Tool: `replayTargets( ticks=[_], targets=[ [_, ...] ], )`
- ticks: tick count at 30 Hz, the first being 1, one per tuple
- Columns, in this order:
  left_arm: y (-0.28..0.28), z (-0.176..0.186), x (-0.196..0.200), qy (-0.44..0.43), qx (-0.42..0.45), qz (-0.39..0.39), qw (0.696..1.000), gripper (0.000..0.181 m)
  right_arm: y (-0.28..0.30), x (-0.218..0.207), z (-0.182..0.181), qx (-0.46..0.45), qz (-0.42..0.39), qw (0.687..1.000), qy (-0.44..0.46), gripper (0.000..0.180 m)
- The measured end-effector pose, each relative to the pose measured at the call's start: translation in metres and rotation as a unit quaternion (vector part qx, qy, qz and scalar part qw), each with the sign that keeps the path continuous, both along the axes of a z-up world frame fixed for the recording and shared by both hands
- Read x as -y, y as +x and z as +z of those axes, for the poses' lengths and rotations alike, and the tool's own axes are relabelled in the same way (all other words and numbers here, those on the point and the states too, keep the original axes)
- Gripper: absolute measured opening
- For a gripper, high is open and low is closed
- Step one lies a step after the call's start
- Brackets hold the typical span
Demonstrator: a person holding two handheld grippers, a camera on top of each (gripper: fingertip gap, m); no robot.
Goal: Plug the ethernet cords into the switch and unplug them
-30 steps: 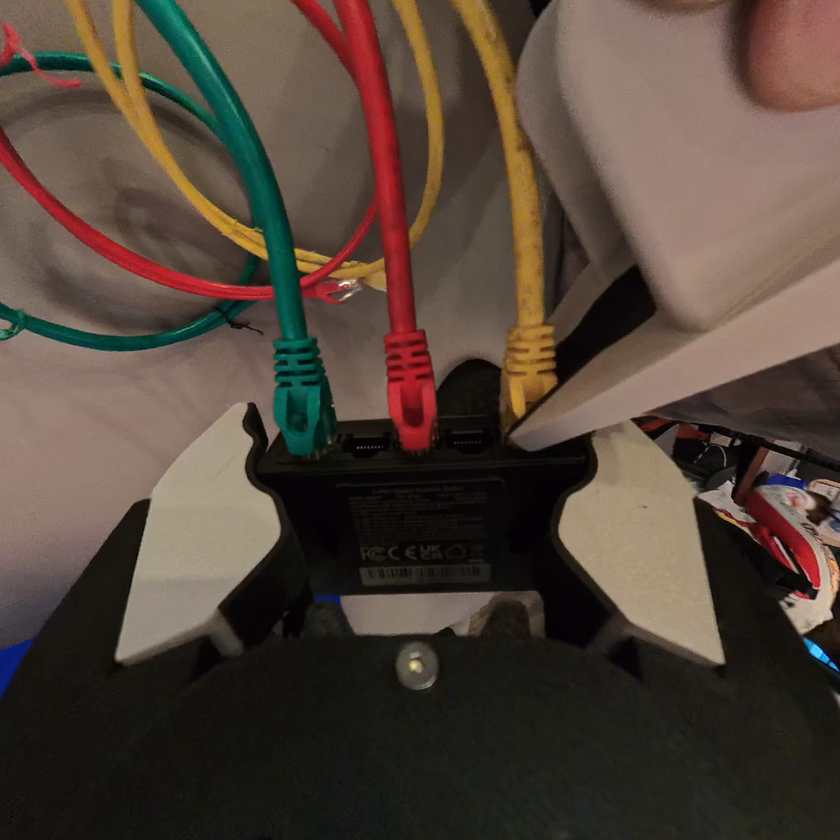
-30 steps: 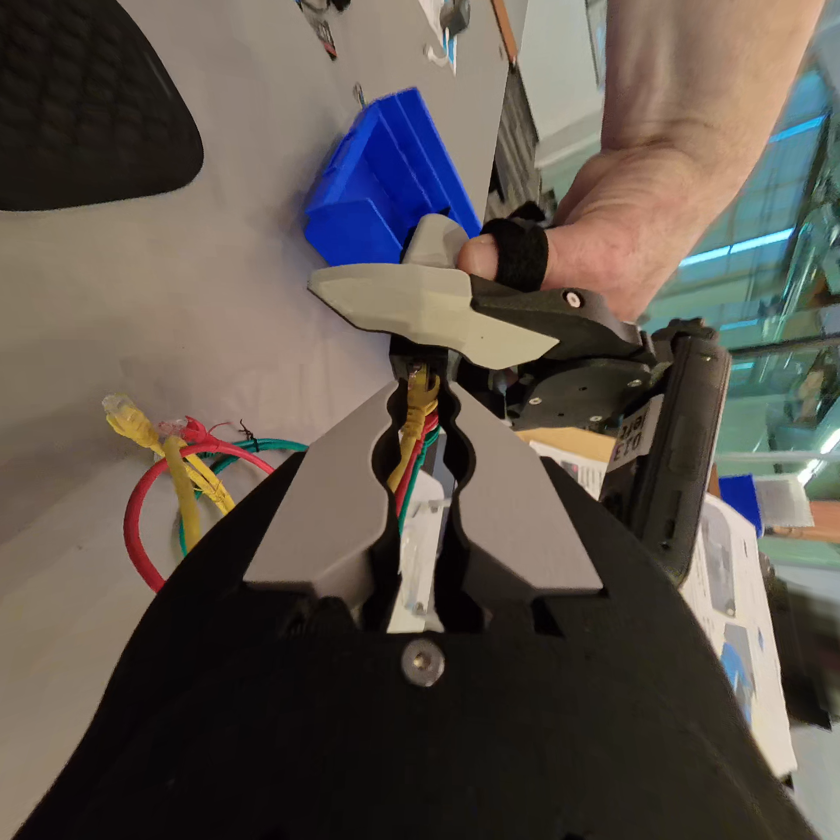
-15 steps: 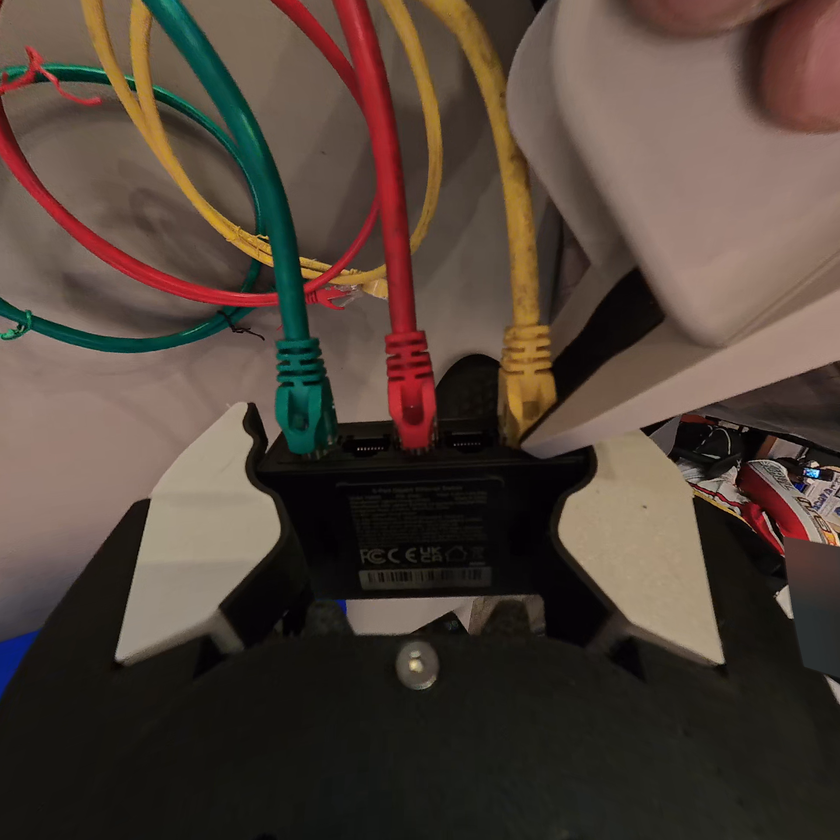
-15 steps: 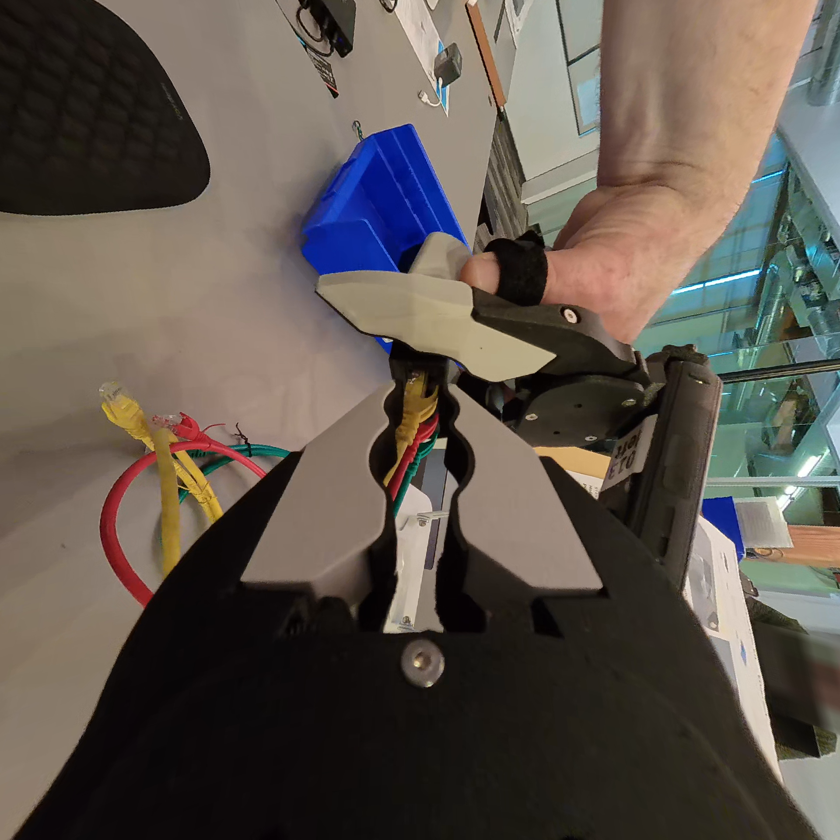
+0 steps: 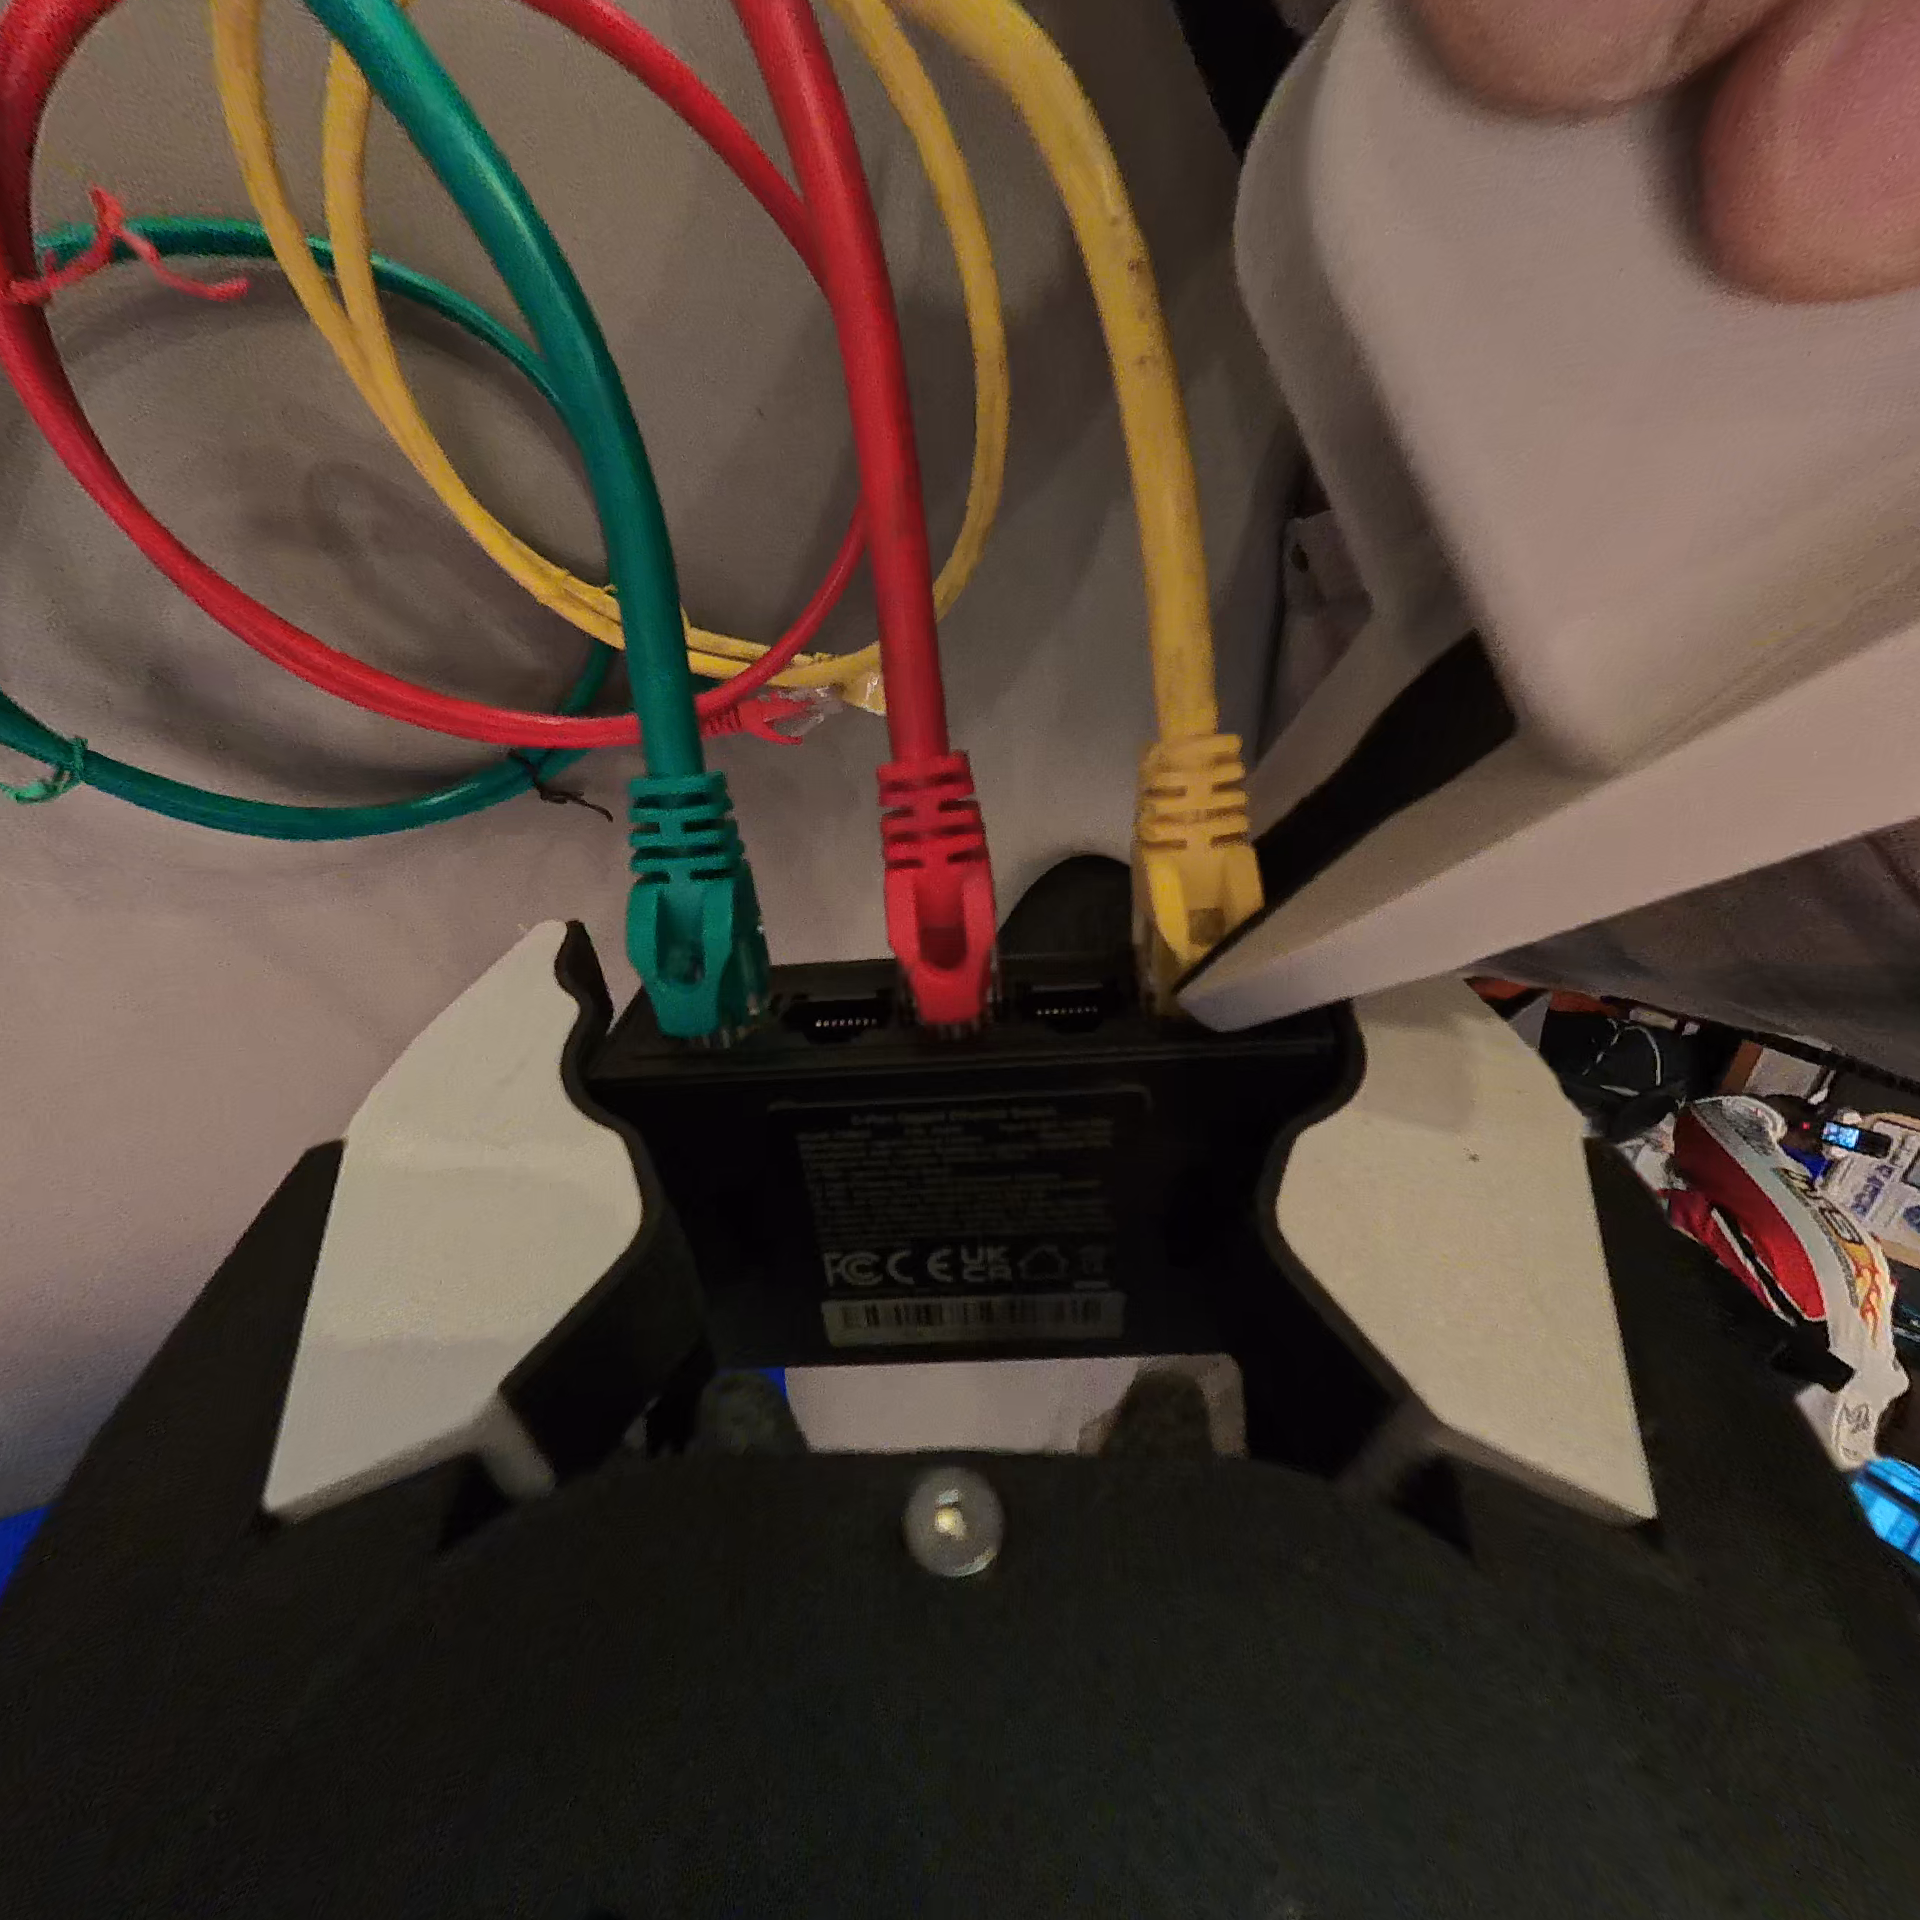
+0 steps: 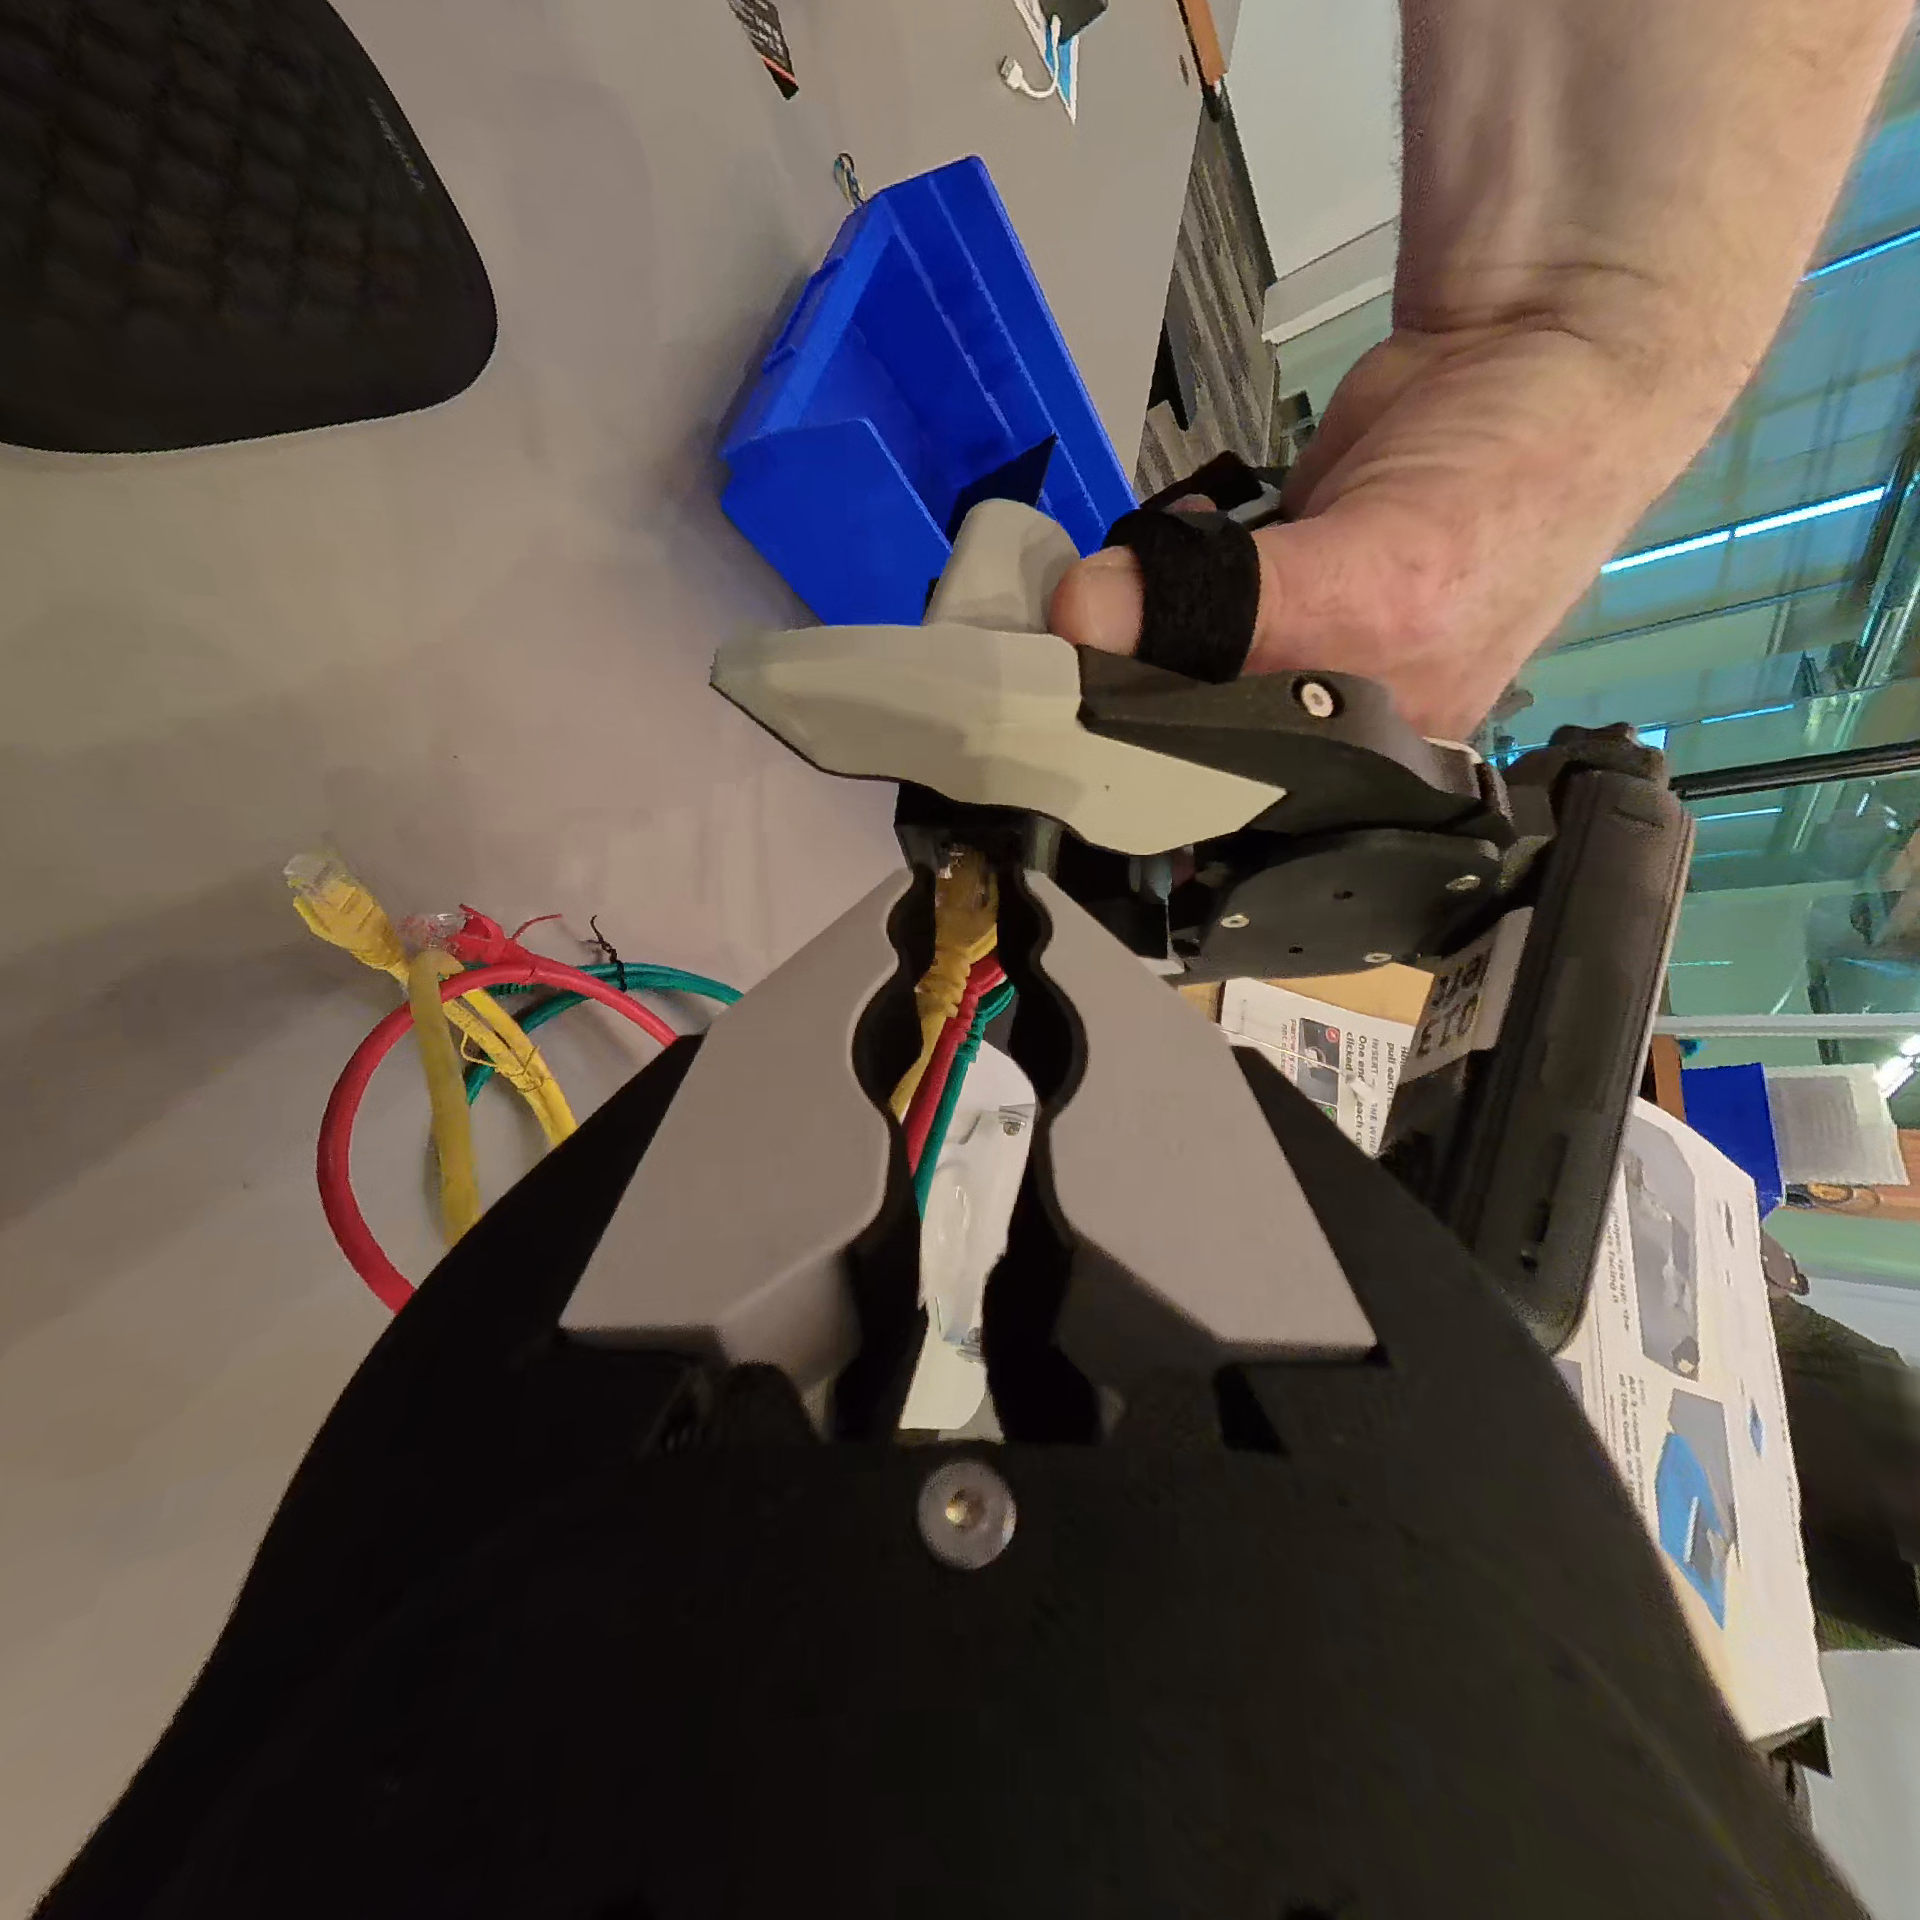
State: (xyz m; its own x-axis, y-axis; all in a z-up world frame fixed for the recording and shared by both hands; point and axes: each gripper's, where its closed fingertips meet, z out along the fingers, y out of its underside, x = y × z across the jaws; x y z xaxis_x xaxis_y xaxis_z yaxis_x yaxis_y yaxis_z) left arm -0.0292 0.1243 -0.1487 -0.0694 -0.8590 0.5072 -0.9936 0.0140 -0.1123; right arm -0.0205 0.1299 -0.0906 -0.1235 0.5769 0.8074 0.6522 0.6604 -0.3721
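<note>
My left gripper (image 5: pixel 966 1039) is shut on the black switch (image 5: pixel 961 1195), gripping its two sides, label side towards the camera. A green plug (image 5: pixel 691 904), a red plug (image 5: pixel 935 894) and a yellow plug (image 5: pixel 1190 862) sit in its ports, with an empty port between each pair. My right gripper (image 6: pixel 966 883) is turned sideways and closed around the yellow plug (image 6: pixel 961 914). In the left wrist view one of its fingertips (image 5: pixel 1226 987) touches the switch's port face beside that plug. The switch (image 6: pixel 956 821) is mostly hidden in the right wrist view.
The cords loop over the grey table (image 6: pixel 416 675), and their loose ends (image 6: pixel 343 904) lie at the left. A blue bin (image 6: pixel 914 384) stands behind the left gripper (image 6: pixel 987 717). A black mat (image 6: pixel 208 229) lies at the far left. Papers (image 6: pixel 1683 1299) are at the right. About 5 centimeters separates my left fingertips from my right.
Both grippers and the switch have shifted slightly together, and the cord loops have swung a little in view. All three plugs stay in their ports and both grips are unchanged.
</note>
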Motion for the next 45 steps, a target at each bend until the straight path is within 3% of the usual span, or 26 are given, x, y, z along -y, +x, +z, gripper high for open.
replayTargets(
  ticks=[10, 12, 15, 28, 36, 45],
  targets=[
    [0.011, 0.010, 0.004, -0.007, 0.040, 0.012, 0.999, 0.128, 0.007, 0.003, 0.011, -0.007, -0.008, 1.000, 0.006, 0.010],
    [-0.009, 0.001, -0.005, 0.039, -0.003, -0.025, 0.999, 0.127, 0.022, -0.010, 0.014, -0.010, -0.034, 0.999, 0.006, 0.010],
    [-0.019, -0.004, 0.006, 0.006, 0.004, 0.011, 1.000, 0.128, 0.052, -0.018, 0.026, -0.041, -0.043, 0.998, -0.018, 0.009],
    [-0.011, -0.006, -0.021, 0.101, 0.077, 0.059, 0.990, 0.127, 0.110, -0.036, 0.068, -0.133, -0.108, 0.985, -0.024, 0.010],
    [-0.003, -0.047, -0.030, 0.146, 0.097, 0.088, 0.981, 0.127, 0.142, -0.051, 0.071, -0.142, -0.158, 0.977, -0.023, 0.010],
    [0.006, -0.083, -0.027, 0.144, 0.134, 0.099, 0.975, 0.127, 0.166, -0.057, 0.041, -0.078, -0.197, 0.976, -0.059, 0.011]
  ],
)
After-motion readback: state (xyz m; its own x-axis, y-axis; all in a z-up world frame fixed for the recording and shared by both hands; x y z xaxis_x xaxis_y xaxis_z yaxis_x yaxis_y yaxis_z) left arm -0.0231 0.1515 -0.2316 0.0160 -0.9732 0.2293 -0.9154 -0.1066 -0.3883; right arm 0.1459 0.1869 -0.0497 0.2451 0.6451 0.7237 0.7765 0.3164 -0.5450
